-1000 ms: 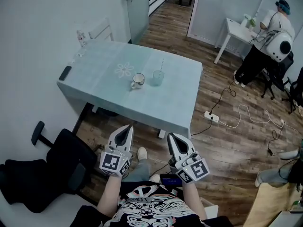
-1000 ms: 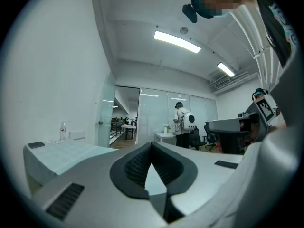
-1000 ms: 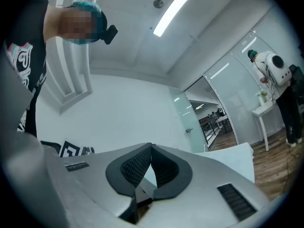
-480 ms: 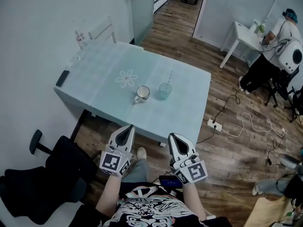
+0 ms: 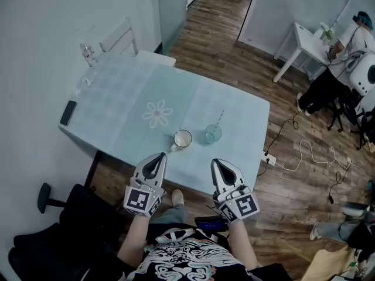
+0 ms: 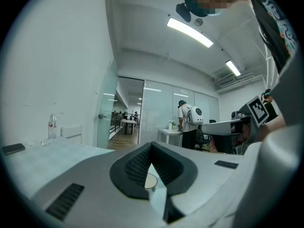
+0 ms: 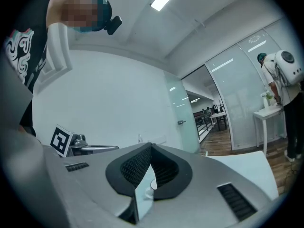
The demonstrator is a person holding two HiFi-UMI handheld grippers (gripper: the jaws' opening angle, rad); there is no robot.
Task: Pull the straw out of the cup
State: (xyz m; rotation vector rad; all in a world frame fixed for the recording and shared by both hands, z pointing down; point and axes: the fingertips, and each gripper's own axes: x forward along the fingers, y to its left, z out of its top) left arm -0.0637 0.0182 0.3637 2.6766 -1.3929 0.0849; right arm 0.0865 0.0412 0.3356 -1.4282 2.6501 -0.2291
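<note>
A clear glass cup (image 5: 212,134) with a thin straw (image 5: 220,119) leaning in it stands near the front edge of the pale teal table (image 5: 123,107). A white mug (image 5: 183,139) sits just left of the cup. My left gripper (image 5: 157,157) is at the table's near edge, short of the mug, shut and empty. My right gripper (image 5: 220,164) hangs level beside it, in front of the cup, also shut with nothing in it. In the left gripper view the mug's rim (image 6: 151,180) shows past the closed tips.
A phone (image 5: 68,112) lies at the table's left edge and a bottle (image 5: 88,54) stands at its far corner by a white chair (image 5: 120,40). A black office chair (image 5: 64,233) is at lower left. Power strip (image 5: 269,157) and cables lie on the floor; a person works at a desk (image 5: 307,43).
Both grippers have travelled forward together, from well short of the table to its near edge. Cup and mug now lie much closer to them. Both jaws stayed shut.
</note>
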